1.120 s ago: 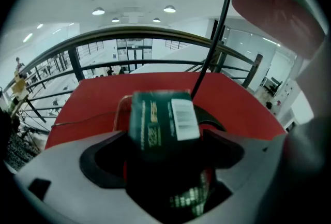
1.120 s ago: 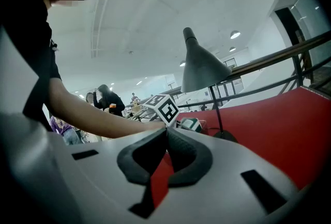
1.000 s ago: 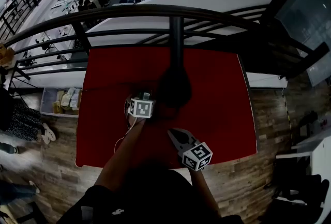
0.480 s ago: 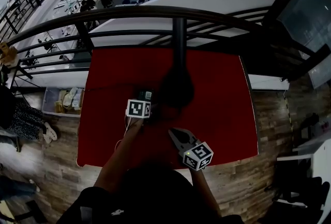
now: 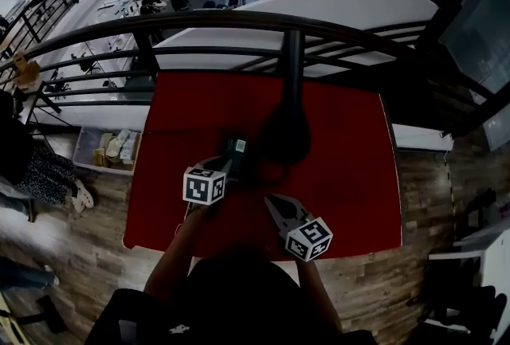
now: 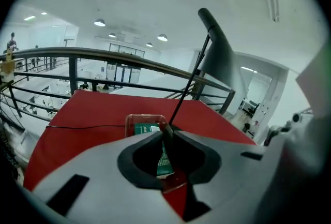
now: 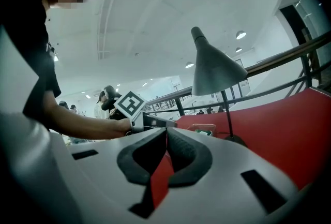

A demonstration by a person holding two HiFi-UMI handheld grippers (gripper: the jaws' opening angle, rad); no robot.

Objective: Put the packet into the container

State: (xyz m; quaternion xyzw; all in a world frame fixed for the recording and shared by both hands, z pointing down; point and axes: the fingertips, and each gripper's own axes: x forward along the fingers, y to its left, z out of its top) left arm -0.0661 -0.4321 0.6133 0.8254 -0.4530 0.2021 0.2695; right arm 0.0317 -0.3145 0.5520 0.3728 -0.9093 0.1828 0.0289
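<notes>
A green packet [image 6: 164,158] with a white label sits between the jaws of my left gripper [image 6: 168,132], which are closing on it. Its far end reaches the clear container [image 6: 146,118] on the red table [image 6: 98,109], just beyond the tips. In the head view the left gripper [image 5: 229,164] points away from me with the packet [image 5: 237,148] at its tips, beside the lamp. My right gripper [image 5: 271,204] hovers near the table's front edge. Its jaws [image 7: 166,130] are shut and hold nothing, and the container [image 7: 204,128] shows ahead of them.
A dark desk lamp [image 5: 284,135] stands mid-table, right of the container, its thin stem [image 6: 187,88] rising past the left jaws. A thin cable [image 6: 88,127] runs across the cloth. A black railing [image 5: 239,21] borders the far edge, with a drop beyond.
My left gripper has pulled back toward me and risen, its marker cube now larger in view. The green packet shows at its tips. The right gripper has barely moved.
</notes>
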